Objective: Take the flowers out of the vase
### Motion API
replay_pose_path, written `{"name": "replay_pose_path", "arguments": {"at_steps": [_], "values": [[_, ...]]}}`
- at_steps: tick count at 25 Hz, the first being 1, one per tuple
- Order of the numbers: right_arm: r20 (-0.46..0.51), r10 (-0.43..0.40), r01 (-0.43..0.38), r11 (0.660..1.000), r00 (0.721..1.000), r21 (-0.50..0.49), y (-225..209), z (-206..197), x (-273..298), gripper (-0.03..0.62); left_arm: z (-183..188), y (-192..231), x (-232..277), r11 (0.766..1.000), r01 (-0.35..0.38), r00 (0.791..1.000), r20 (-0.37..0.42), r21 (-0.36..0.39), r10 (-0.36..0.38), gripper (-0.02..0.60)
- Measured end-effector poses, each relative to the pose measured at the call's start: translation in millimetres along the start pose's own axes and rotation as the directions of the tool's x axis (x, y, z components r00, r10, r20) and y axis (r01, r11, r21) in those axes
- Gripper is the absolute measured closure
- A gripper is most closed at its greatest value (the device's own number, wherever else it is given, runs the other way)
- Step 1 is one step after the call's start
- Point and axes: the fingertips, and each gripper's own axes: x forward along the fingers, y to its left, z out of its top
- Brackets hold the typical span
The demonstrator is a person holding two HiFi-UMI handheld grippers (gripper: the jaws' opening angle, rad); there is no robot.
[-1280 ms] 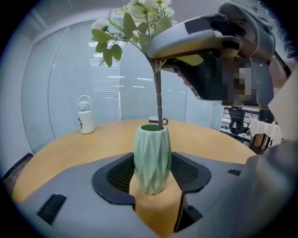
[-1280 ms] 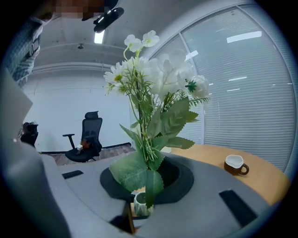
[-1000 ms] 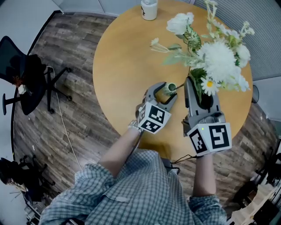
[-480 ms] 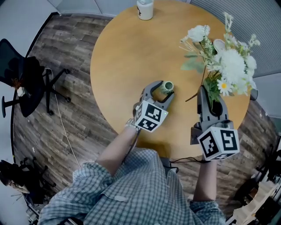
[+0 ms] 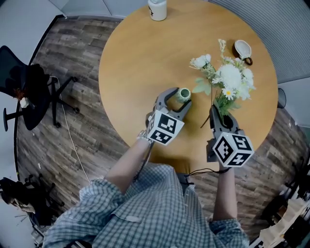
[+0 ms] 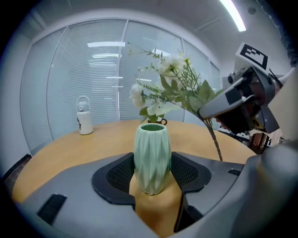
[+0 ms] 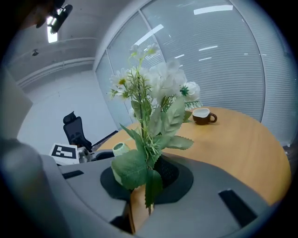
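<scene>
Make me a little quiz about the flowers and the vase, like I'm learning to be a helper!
1. True or false: the flowers are out of the green vase.
2. Which hand-held gripper holds the flowers? A: left. B: right.
3. Fill in: the table also has a white bottle and a brown ____ on it.
Key: 1 true. 2 B, the right hand-held gripper. 3 mug.

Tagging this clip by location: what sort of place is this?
Likely an office meeting room: a round wooden table, a black swivel chair, and glass walls with blinds.
</scene>
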Motion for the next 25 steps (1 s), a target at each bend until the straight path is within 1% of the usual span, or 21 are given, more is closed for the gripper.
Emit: {"name": "replay_pose_path", "arguments": {"at_steps": [4, 8, 16, 18, 20, 23, 25], "values": [[-0.063, 0.016, -0.013, 0.999, 0.998, 0.037, -3, -27, 15, 0.543, 0, 1, 0, 1.000, 0.000, 1.000, 0.001, 0.001, 0.000, 0.327], [-0.100, 0.026, -0.017, 0.996, 0.995, 0.086, -8, -45, 31, 0.543, 1, 1, 0, 1.000, -0.004, 1.000, 0.004, 0.002, 0.004, 0.327], [-0.173, 0.003, 0.015, 0.994, 0.985, 0.106, -15, -73, 53, 0.543, 0, 0, -1, 1.000, -0.007, 1.000, 0.009, 0.005, 0.007, 0.327], [-0.189, -0.014, 0.031, 0.996, 0.982, 0.086, -17, -79, 55, 0.543, 0, -1, -1, 1.000, -0.006, 1.000, 0.010, 0.012, 0.006, 0.327], [-0.203, -0.045, 0.054, 0.998, 0.978, 0.039, -19, -83, 57, 0.542, 1, -2, -1, 1.000, -0.007, 1.000, 0.013, 0.017, 0.006, 0.327], [-0.207, -0.109, 0.095, 0.993, 0.972, -0.075, -23, -85, 59, 0.542, 1, -2, 0, 1.000, -0.006, 1.000, 0.019, 0.018, 0.006, 0.327], [-0.203, -0.138, 0.108, 0.983, 0.969, -0.152, -24, -87, 61, 0.525, 1, -2, 0, 1.000, 0.000, 1.000, 0.024, 0.016, 0.000, 0.327]]}}
